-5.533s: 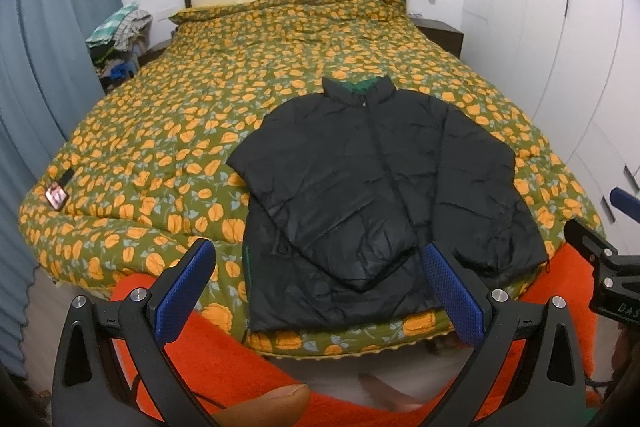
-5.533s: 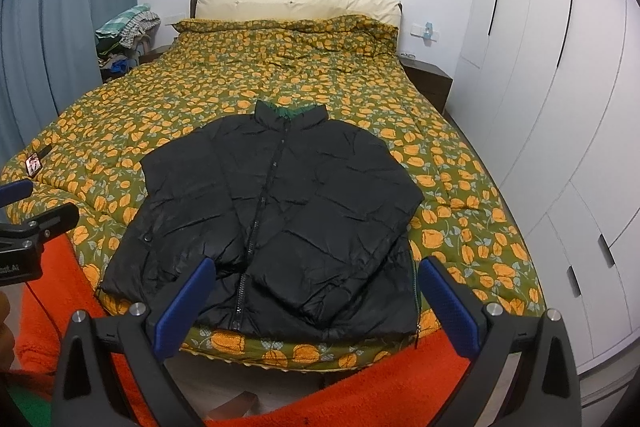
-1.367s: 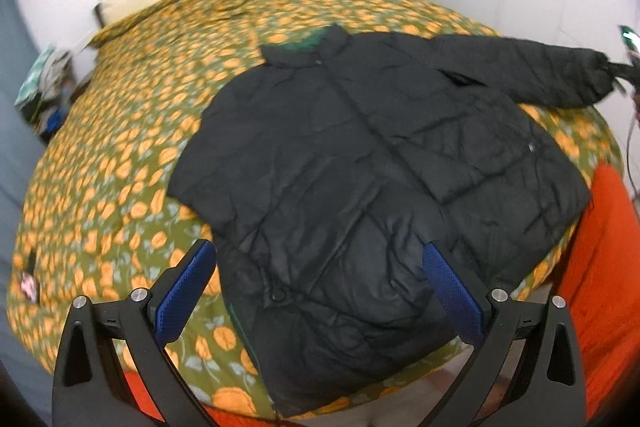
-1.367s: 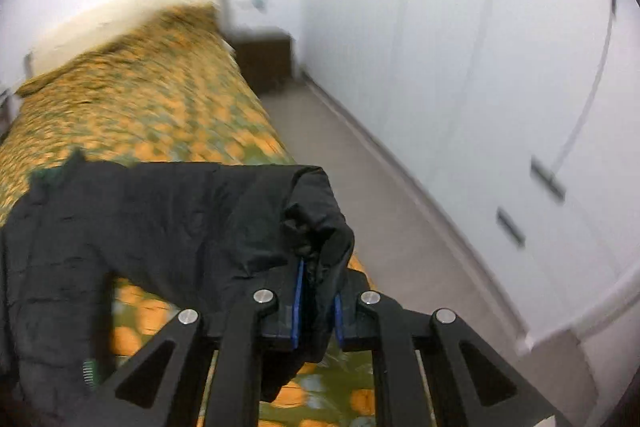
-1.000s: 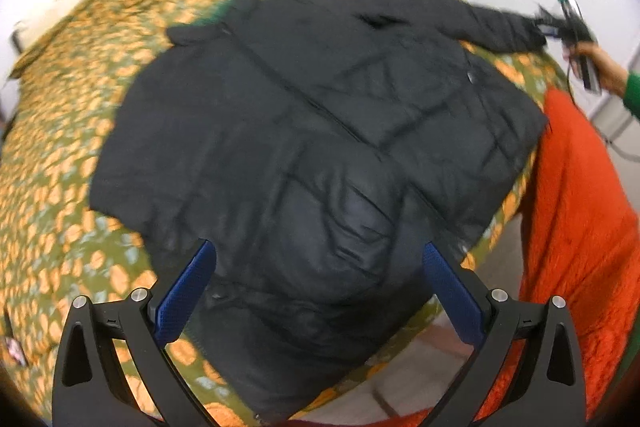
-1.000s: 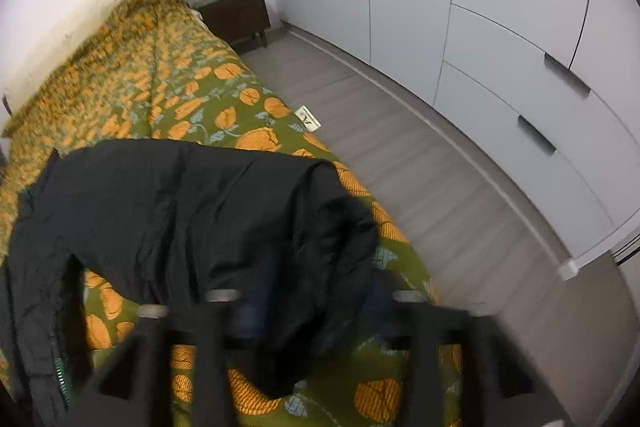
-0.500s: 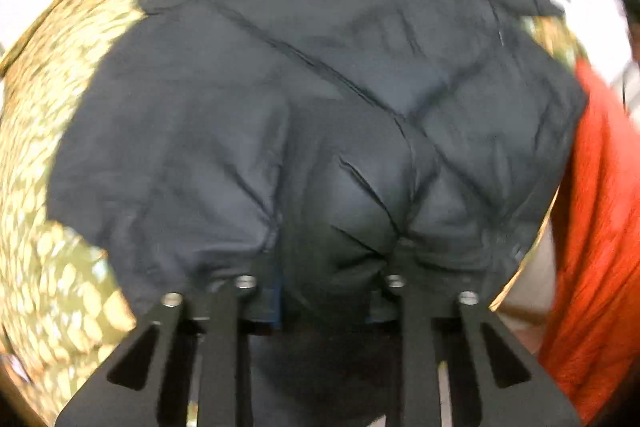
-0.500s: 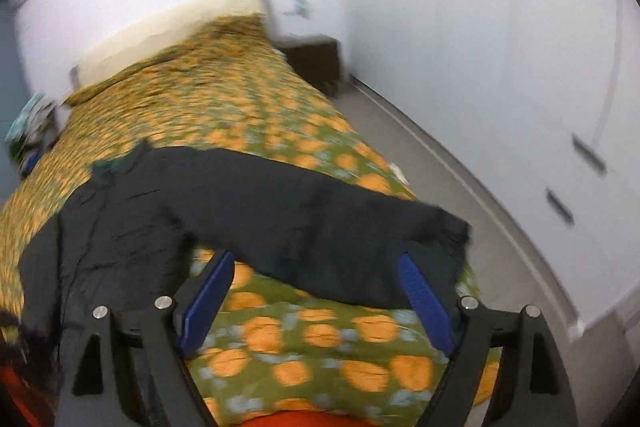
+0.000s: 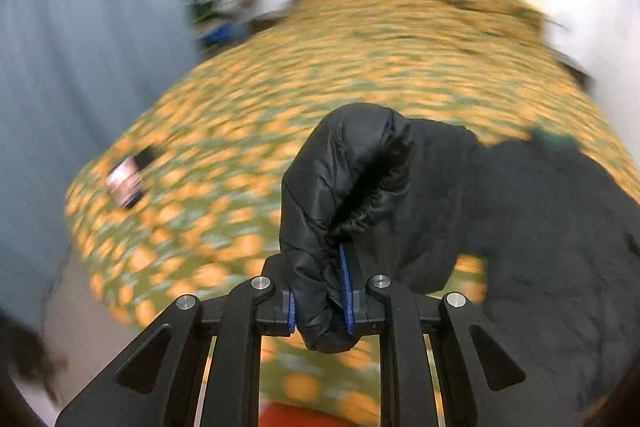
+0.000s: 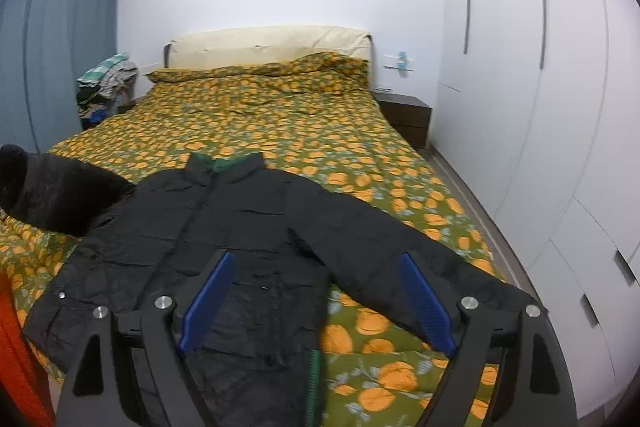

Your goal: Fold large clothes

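A black puffer jacket [image 10: 240,227] lies face up on the bed, collar toward the headboard. Its right sleeve [image 10: 400,259] is stretched out flat to the right. My left gripper [image 9: 320,303] is closing tight on the cuff of the other sleeve [image 9: 348,167], its blue pads pressing the fabric. That sleeve hangs lifted off the quilt and shows at the left edge of the right wrist view [image 10: 52,195]. My right gripper [image 10: 317,259] stands open over the jacket's lower half, with nothing between its pads.
The bed's orange-flowered quilt [image 10: 280,115] fills the room's middle. A small card-like object [image 9: 126,183] lies near its left edge. White wardrobe doors [image 10: 520,107] and a dark nightstand [image 10: 404,119] stand right; a clothes pile [image 10: 104,79] and blue curtain [image 10: 48,47] stand left.
My left gripper closed on the left sleeve cuff and swung it out to the left. My right gripper let go of the right sleeve and drew back toward the bed's foot.
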`<control>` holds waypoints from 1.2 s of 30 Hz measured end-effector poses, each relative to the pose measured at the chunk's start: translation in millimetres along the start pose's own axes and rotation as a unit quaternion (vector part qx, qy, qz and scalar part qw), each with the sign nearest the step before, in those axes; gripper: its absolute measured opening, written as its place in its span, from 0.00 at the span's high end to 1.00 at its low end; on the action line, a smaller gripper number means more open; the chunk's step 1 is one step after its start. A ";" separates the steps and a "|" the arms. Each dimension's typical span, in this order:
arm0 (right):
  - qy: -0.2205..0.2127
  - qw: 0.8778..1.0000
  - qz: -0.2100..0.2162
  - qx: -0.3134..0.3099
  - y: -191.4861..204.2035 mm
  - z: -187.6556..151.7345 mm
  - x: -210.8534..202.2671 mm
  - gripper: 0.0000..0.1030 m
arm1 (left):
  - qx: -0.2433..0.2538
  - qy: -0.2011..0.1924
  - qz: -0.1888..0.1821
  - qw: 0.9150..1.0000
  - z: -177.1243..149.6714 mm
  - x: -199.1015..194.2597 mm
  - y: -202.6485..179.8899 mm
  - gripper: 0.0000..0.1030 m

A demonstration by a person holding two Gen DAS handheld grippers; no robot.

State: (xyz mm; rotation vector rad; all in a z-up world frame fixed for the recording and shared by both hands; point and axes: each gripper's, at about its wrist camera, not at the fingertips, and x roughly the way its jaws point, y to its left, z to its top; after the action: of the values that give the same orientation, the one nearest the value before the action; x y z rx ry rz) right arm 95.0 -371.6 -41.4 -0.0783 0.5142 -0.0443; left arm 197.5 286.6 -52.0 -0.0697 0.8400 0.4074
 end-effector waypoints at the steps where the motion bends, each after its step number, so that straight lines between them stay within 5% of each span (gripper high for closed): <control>1: 0.003 1.000 0.003 0.000 3.5 0.6 1.7 0.16 | -0.022 0.016 0.015 1.000 -0.3 19.8 17.2 0.86; 8: 0.025 0.999 0.024 0.016 12.1 -3.7 9.9 0.16 | -0.085 0.096 0.081 0.988 -29.5 110.2 60.8 0.88; 10: 0.035 0.999 0.019 0.010 13.9 -7.4 8.8 0.16 | -0.091 0.106 0.093 0.986 -38.6 115.9 62.1 0.80; 15: 0.083 0.996 0.006 0.009 1.5 -22.4 14.1 0.16 | -0.060 0.093 0.107 0.988 -55.4 92.7 55.9 0.37; 17: 0.119 0.993 0.009 0.018 -7.0 -32.1 22.1 0.16 | -0.054 0.082 0.084 0.992 -58.9 69.7 49.9 0.36; 21: 0.197 0.979 0.035 0.034 -19.3 -56.8 42.4 0.16 | -0.021 0.087 -0.039 0.995 -71.4 24.7 11.0 0.27; 26: 0.286 0.954 0.080 0.052 -18.9 -92.3 72.0 0.16 | 0.099 0.142 -0.189 0.967 -112.6 -10.3 -92.0 0.22; 31: 0.347 0.926 0.129 0.066 -9.0 -121.1 99.0 0.16 | 0.161 0.227 -0.243 0.929 -172.9 3.9 -175.8 0.29; 33: 0.355 0.924 0.129 0.060 -6.8 -127.2 104.4 0.17 | 0.173 0.252 -0.235 0.923 -191.3 14.1 -191.2 0.61; 35: 0.356 0.923 0.134 0.060 -6.4 -127.8 104.6 0.38 | 0.192 0.242 -0.209 0.928 -200.7 18.3 -196.6 0.72; 36: 0.353 0.924 0.134 0.062 -7.7 -126.4 103.3 0.57 | 0.201 0.240 -0.202 0.928 -203.4 18.8 -198.8 0.77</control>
State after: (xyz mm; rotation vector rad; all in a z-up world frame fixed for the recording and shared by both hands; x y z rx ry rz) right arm 122.3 -393.7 -201.0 0.1417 1.2399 0.1699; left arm 139.4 65.1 -221.7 0.0423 1.3473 -0.1902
